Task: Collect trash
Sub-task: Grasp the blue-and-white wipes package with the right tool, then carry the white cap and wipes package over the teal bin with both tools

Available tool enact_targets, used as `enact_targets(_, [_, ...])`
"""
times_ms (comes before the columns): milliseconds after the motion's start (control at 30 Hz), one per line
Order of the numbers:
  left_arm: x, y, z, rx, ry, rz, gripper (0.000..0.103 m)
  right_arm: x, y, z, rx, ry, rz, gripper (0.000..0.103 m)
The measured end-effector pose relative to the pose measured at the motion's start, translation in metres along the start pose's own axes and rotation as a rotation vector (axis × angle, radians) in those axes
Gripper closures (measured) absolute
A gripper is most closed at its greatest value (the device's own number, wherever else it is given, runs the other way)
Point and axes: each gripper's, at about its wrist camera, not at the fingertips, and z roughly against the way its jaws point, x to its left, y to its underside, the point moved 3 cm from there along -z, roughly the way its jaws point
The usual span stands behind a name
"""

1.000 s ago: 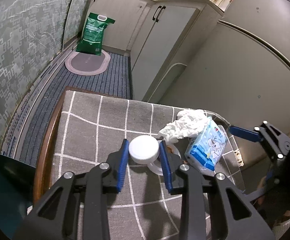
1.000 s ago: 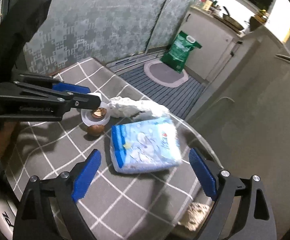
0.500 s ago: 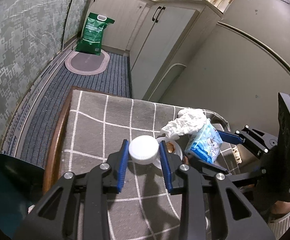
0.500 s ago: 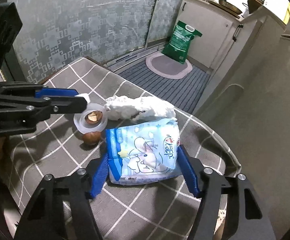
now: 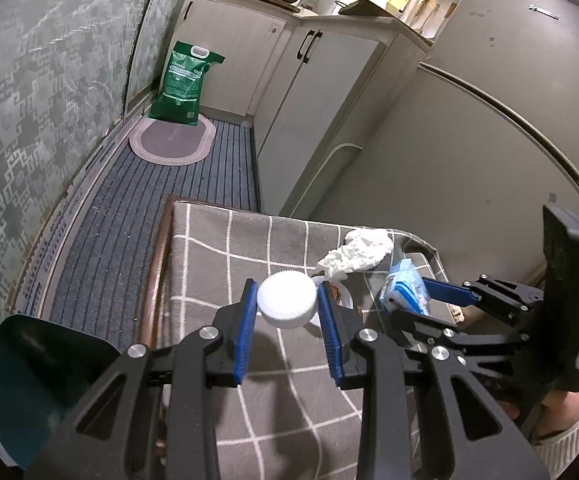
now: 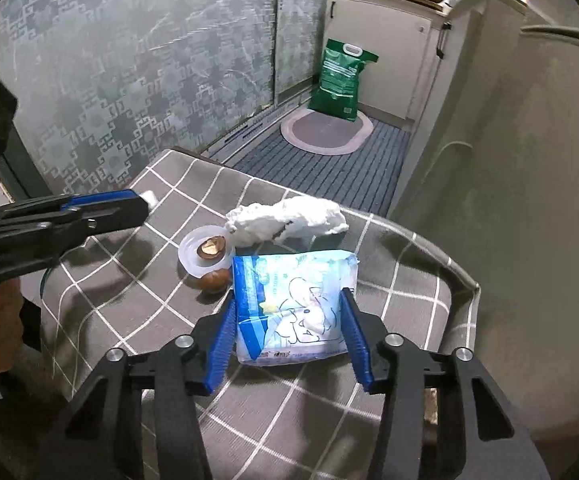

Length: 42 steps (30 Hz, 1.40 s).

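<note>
While left gripper (image 5: 287, 305) clamps white cap (image 5: 287, 299), right gripper (image 6: 289, 334) fingers closing around tissue pack (image 6: 295, 304) on tabletop (image 6: 129, 292).

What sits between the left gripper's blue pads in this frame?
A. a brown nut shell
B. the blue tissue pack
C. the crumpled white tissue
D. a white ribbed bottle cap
D: the left gripper is clamped on the white ribbed bottle cap, while the tissue pack lies between the closing right gripper's pads.
</note>
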Motion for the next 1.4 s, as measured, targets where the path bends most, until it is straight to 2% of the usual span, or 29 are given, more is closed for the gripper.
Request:
enact_targets(233, [0.005, -0.001, 0.024, -0.029, -0.006, -0.022, 0.07, 0.006, -0.002, 0.009, -0.02, 0.017, -0.027, 0.076])
enact_targets(267, [0.007, -0.002, 0.027, -0.033, -0.006, -0.021, 0.07, 0.007, -0.003, 0.011, -0.023, 0.022, -0.03, 0.076])
enact_targets(300, [0.009, -0.003, 0.03, -0.037, -0.006, -0.017, 0.07, 0.008, -0.003, 0.012, -0.024, 0.023, -0.028, 0.082])
enact_targets(333, [0.011, -0.003, 0.033, -0.041, -0.006, -0.014, 0.07, 0.009, -0.002, 0.01, -0.014, 0.023, -0.024, 0.095])
enact_targets(533, [0.021, -0.006, 0.046, -0.052, -0.012, -0.011, 0.07, 0.014, 0.002, 0.002, 0.006, 0.048, -0.02, 0.095])
enact_targets(700, [0.03, -0.008, 0.061, -0.074, -0.018, -0.013, 0.07, 0.016, -0.009, 0.021, -0.039, 0.046, -0.036, 0.095])
enact_targets(1033, [0.057, -0.003, 0.083, -0.085, -0.063, -0.018, 0.07, 0.045, -0.036, 0.061, -0.155, -0.065, -0.074, 0.095])
enact_targets(1400, [0.105, 0.01, 0.106, -0.073, -0.152, -0.025, 0.07, 0.104, -0.066, 0.062, -0.185, -0.193, -0.028, 0.095])
